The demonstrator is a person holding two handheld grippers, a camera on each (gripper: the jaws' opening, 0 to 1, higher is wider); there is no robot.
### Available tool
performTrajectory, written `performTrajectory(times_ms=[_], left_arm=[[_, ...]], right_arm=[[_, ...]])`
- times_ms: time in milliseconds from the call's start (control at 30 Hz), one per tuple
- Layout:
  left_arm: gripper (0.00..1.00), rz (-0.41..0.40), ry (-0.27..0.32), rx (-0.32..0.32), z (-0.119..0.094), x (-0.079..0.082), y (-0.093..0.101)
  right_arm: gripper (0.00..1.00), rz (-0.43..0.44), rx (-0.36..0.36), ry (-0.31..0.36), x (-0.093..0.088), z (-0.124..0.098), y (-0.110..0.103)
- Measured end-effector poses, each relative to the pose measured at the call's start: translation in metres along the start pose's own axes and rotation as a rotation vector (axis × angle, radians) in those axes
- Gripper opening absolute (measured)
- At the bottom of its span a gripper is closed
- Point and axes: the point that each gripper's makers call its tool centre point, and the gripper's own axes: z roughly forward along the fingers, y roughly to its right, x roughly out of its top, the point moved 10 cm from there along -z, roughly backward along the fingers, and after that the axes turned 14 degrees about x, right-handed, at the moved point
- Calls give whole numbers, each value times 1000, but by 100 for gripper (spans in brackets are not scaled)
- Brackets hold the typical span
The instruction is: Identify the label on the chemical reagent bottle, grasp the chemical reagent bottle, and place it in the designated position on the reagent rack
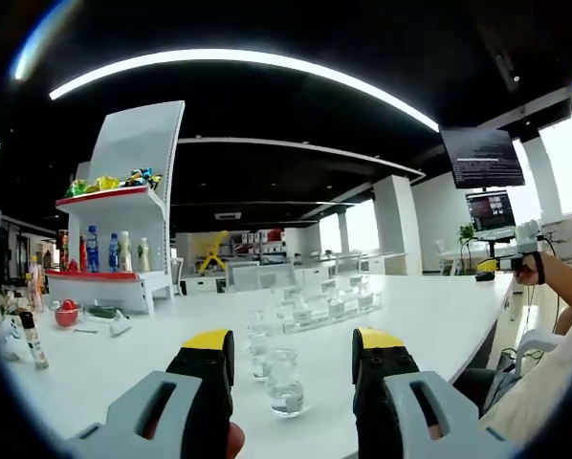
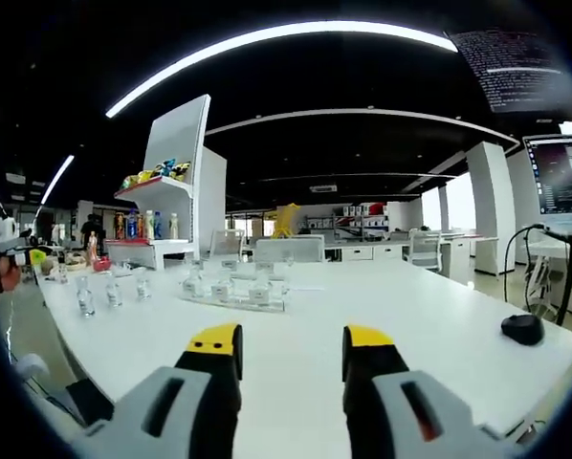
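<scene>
**Two open grippers above a white table, with bottles and rack ahead**

An open-plan office is shown, dark-ceilinged, with a curved strip light overhead and bright windows beyond white pillars. Most of both views is taken up by a long white table (image 2: 363,316). In the right gripper view, bare tabletop is seen directly ahead of the right gripper (image 2: 291,349) and to its right as far as the table edge, near which a black mouse (image 2: 523,328) lies. A monitor (image 2: 561,182) is seen beyond that edge.

A white shelf unit (image 1: 123,229) with red-edged shelves stands ahead and to the left of the left gripper (image 1: 294,354), near the far table edge; coloured drink bottles (image 1: 114,251) are ranged on its lower shelf. A clear reagent rack (image 1: 329,308) with small glass bottles lies ahead of the left gripper, slightly right. Nearer, a clear reagent bottle (image 1: 285,382) stands upright just ahead of and between the left jaws, untouched by them; a second (image 1: 258,337) stands just behind it.

Both grippers are held with jaws parted wide and nothing between the tips. In the left gripper view, the right gripper (image 1: 516,258) is seen far to the right, beyond the table edge.
</scene>
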Motion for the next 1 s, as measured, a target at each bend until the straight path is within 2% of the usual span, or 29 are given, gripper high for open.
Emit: performTrajectory(times_ms=[267,533,1000], left_arm=[[49,1,14,-5,-8,2,1],[49,-2,27,2,-10,5,1],[49,2,9,15,-7,0,-6]], right_arm=[[41,-6,27,3,-2,-2,-11],[41,-7,25,18,3,-5,-9],[41,4,7,16,1,-4,-2]])
